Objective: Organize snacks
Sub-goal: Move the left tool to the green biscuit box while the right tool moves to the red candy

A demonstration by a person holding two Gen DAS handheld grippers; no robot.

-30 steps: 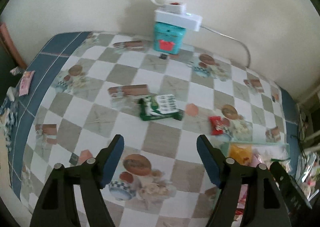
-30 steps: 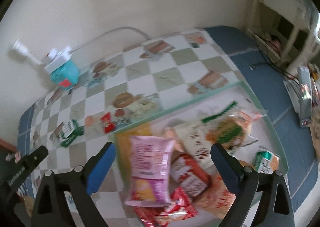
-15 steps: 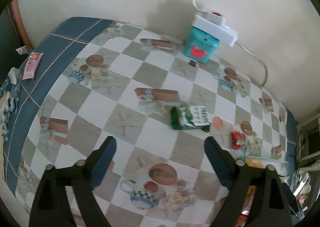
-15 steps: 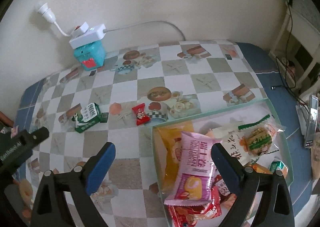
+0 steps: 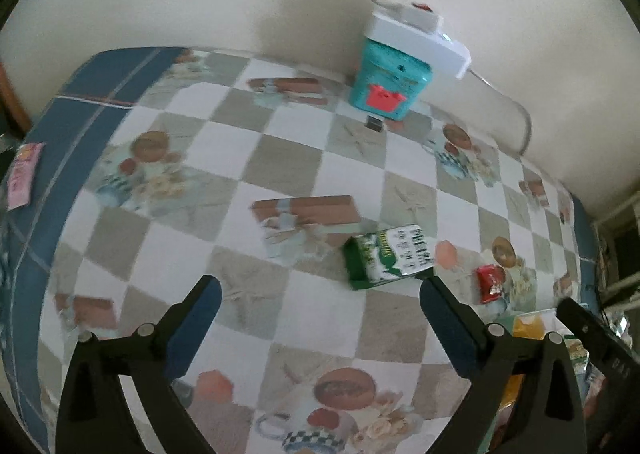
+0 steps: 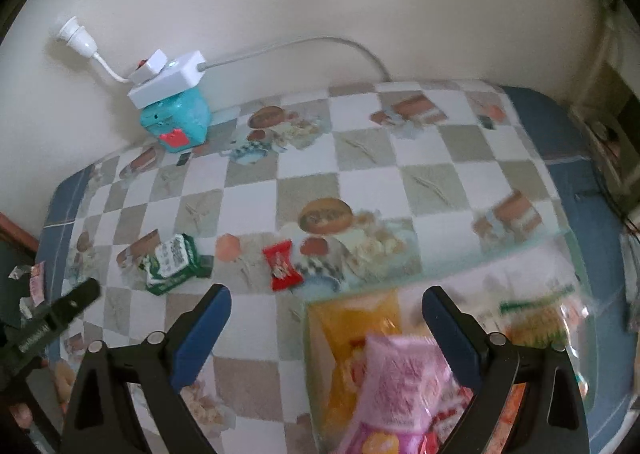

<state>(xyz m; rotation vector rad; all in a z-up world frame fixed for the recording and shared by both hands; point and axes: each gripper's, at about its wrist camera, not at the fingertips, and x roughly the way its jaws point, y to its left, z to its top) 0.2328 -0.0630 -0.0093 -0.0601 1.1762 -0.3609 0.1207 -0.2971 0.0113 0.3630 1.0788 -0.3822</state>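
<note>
- Left gripper [image 5: 320, 290], black frame with blue pads: jaws opening, spread wide, nothing between them; poised over bare checked cloth, its right pad tip just beside the green packet.
- Right gripper [image 6: 326, 304], same make: jaws set wide apart, holding nothing; poised over the near-left corner of the tray.
- Checked tablecloth [image 5: 280, 158], white and grey squares printed with cups and pastries, blue border.
- Green and white snack packet [image 5: 386, 256], lying flat on the cloth, left of the red sweet and apart from it.
- Small red wrapped sweet [image 6: 282, 264], flat on the cloth, just outside the tray's far-left corner.
- Pale green shallow tray [image 6: 480, 254], at the right side of the table, holding a heap of snacks: pink packet [image 6: 404, 378] on top, orange packet [image 6: 352, 326] under it, clear bag with a green strip [image 6: 536, 314] to the right; blurred.
- Teal box with a red mouth [image 5: 390, 84], against the wall, white power strip [image 5: 418, 40] resting on top.
- Pink wrapper [image 5: 22, 176], at the far left edge on the blue border.
</note>
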